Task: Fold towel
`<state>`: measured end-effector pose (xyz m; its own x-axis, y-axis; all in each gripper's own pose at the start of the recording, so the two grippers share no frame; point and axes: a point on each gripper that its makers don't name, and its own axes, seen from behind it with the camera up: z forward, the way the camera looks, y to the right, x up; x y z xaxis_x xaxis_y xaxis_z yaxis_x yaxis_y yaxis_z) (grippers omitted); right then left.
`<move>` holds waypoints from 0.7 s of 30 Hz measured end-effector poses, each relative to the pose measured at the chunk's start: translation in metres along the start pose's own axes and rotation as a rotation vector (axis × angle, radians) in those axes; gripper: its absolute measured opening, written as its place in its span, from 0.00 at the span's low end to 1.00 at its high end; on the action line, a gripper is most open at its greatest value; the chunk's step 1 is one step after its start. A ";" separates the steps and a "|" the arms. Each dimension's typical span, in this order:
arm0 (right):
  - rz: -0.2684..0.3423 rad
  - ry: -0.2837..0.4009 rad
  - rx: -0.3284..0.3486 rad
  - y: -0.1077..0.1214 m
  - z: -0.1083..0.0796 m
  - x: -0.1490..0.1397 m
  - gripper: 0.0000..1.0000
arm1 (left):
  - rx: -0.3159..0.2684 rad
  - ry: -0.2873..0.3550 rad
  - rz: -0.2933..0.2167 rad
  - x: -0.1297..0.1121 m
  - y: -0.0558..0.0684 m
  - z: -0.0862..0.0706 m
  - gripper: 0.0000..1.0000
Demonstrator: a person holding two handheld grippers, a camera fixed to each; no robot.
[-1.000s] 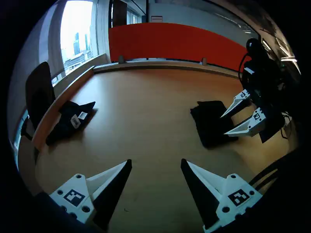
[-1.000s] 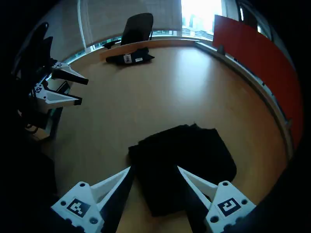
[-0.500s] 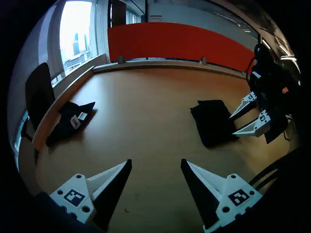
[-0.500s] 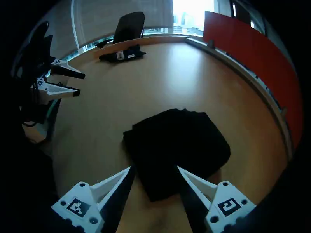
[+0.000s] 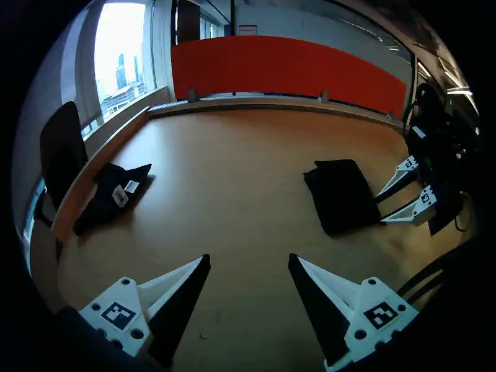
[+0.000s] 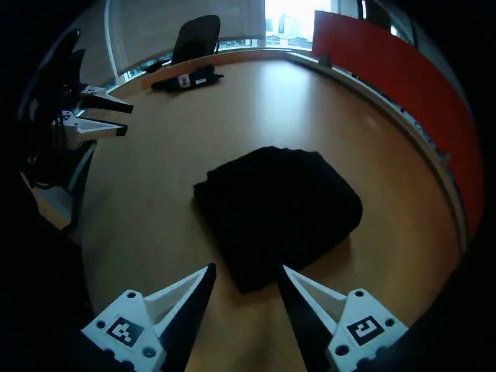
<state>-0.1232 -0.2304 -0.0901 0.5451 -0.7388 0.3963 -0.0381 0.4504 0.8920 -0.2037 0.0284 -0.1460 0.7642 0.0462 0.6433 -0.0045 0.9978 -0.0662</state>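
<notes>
- Since a second ago my right tongs [image 6: 245,266] have drawn back from the towel [image 6: 279,204]; earlier its black cloth ran well down between my fingers, and now just its near corner shows between the tips.
- My right tongs stand apart and grip nothing; whether the tips touch the cloth I cannot tell.
- In the left gripper view the right tongs [image 5: 379,209] sit just beside the towel's edge, farther out than before.
- The towel is black, folded into a thick rough rectangle, lying flat on the wooden counter [image 5: 235,167].
- My left tongs [image 5: 248,256] have not moved; they are spread apart, empty, over bare wood, well apart from the towel.
- In the right gripper view the left tongs [image 6: 129,120] appear at the far left, fingers parted.
- A second dark bundle [image 5: 115,192] with a white tag lies near the counter's far edge, in front of a dark chair [image 5: 62,149].
- A red screen [image 5: 285,65] runs along the counter's far side, next to a bright window [image 5: 121,56].
</notes>
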 end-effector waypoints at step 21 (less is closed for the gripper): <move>0.047 -0.037 -0.031 0.001 0.003 -0.020 0.50 | -0.004 0.000 0.004 0.002 0.002 0.001 0.94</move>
<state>-0.1367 -0.2164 -0.0963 0.5117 -0.7341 0.4463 -0.0370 0.5002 0.8651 -0.2028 0.0306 -0.1444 0.7643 0.0501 0.6430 -0.0048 0.9974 -0.0720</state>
